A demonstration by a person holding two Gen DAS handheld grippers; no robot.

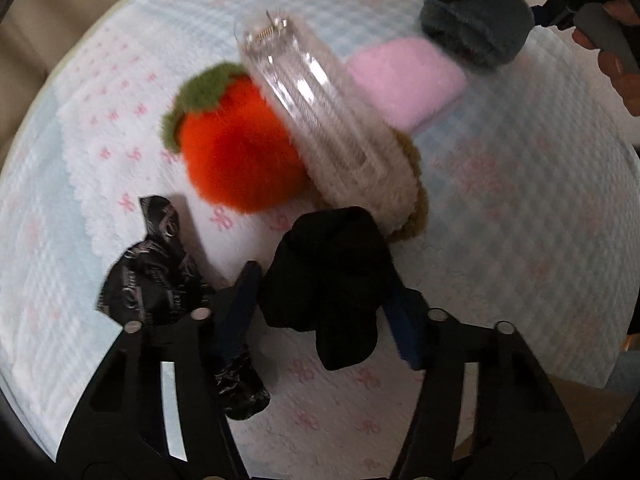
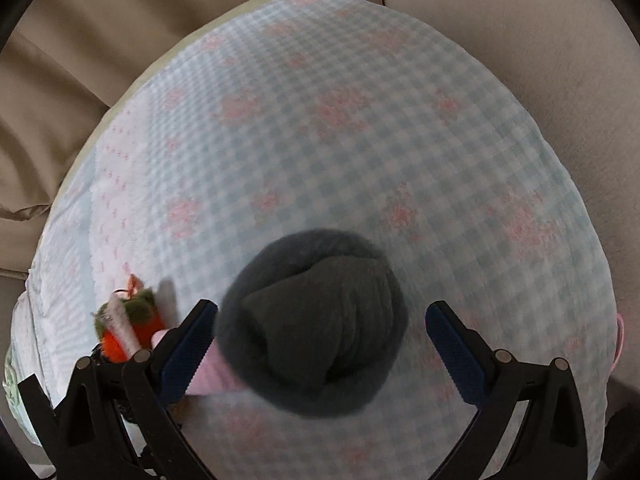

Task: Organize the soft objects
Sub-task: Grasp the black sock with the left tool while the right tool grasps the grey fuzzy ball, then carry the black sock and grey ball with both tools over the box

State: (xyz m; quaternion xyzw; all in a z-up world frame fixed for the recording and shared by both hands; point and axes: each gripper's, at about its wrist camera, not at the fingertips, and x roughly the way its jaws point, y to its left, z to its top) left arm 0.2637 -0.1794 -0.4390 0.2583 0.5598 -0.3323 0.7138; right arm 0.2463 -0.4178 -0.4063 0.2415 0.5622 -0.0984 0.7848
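In the left wrist view my left gripper [image 1: 324, 296] is shut on a black sock bundle [image 1: 328, 280], held above the checked cloth [image 1: 520, 208]. Beyond it lie an orange plush fruit [image 1: 236, 148] with a green top, a clear plastic tube [image 1: 308, 96] on a beige fuzzy item [image 1: 404, 200], and a folded pink cloth [image 1: 408, 80]. A black patterned fabric piece [image 1: 152, 276] lies at the left. In the right wrist view my right gripper [image 2: 320, 340] is open around a grey rolled sock ball [image 2: 316, 332], its fingers apart from it. The ball also shows in the left wrist view [image 1: 476, 28].
The checked blue-and-white cloth [image 2: 360, 128] with pink bows covers a round cushion. Beige sofa upholstery [image 2: 80, 80] surrounds it. The orange plush [image 2: 120, 340] and pink cloth [image 2: 212, 372] show at the right gripper's left.
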